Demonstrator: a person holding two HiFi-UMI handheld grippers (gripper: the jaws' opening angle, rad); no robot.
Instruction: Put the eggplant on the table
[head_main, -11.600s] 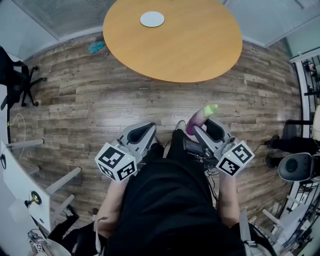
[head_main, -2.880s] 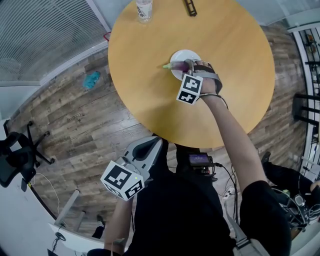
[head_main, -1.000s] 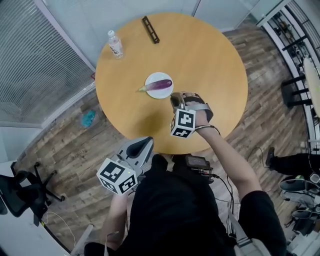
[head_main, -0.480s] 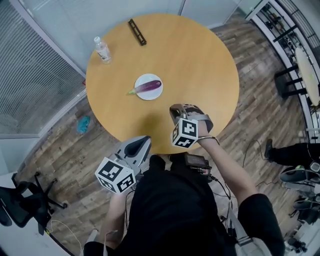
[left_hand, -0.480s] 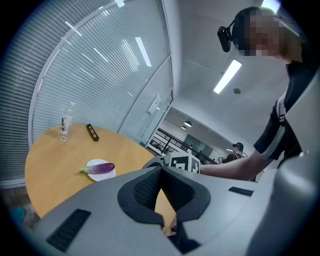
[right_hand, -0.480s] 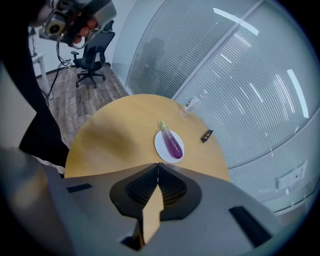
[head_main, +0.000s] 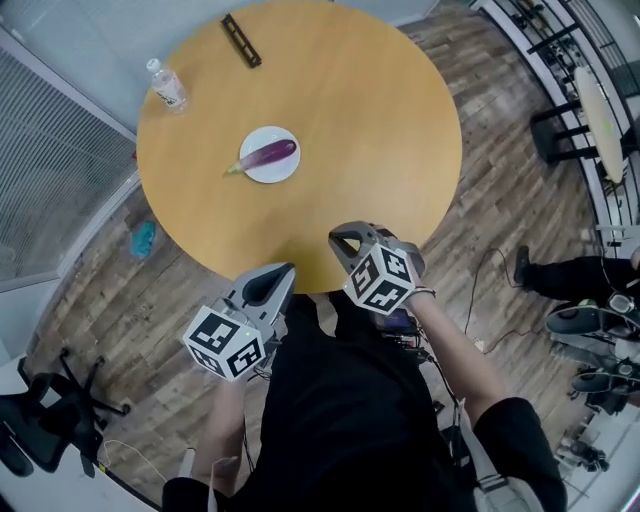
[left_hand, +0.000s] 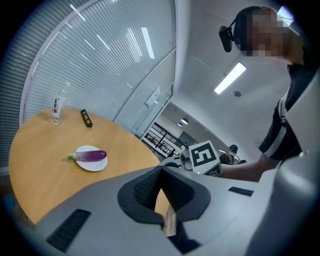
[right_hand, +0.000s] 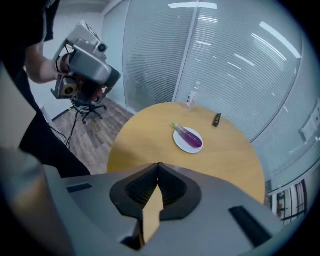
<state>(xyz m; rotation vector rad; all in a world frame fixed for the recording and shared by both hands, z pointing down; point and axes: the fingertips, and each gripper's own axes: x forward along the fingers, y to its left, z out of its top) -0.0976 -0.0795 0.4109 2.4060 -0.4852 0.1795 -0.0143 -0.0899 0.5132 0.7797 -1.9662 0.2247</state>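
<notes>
As eggplant (head_main: 270, 154) lies across plate (head_main: 281, 171), on table (head_main: 350, 100)

Purple eggplant (head_main: 268, 155), white plate (head_main: 266, 137)

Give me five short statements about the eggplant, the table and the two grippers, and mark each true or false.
1. The eggplant lies on the white plate. True.
2. One gripper holds the eggplant. False: the right gripper is shut on nothing.
3. A bottle stands on the round table. True.
4. The other gripper is wide open. False: the left gripper is shut and empty.
5. The plate sits on the floor. False: it is on the table.
</notes>
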